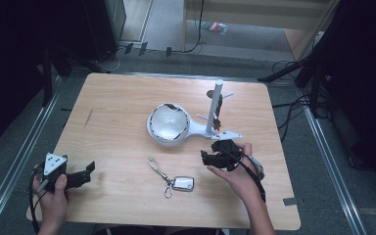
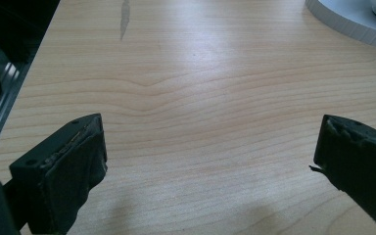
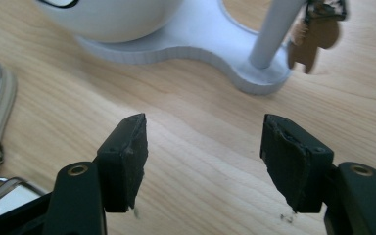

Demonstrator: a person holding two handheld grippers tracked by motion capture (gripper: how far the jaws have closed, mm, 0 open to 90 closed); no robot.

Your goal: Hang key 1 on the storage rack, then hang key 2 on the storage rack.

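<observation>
both the left gripper (image 1: 85, 172) and right gripper (image 1: 206, 159) stand apart and empty, the key fob (image 1: 183, 183) lies untouched on the near table (image 1: 117, 98), and the white stand (image 1: 215, 110) possibly already holds one keychain.

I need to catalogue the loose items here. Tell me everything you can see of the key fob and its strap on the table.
The key fob is a small, flat, rounded rectangle with a silvery rim and pale face, lying flat on the wooden table near its front edge. A metal clip joins it to a narrow looped strap stretching away toward the white stand. Nothing grips it; it lies between the two grippers, touching only the table.
</observation>
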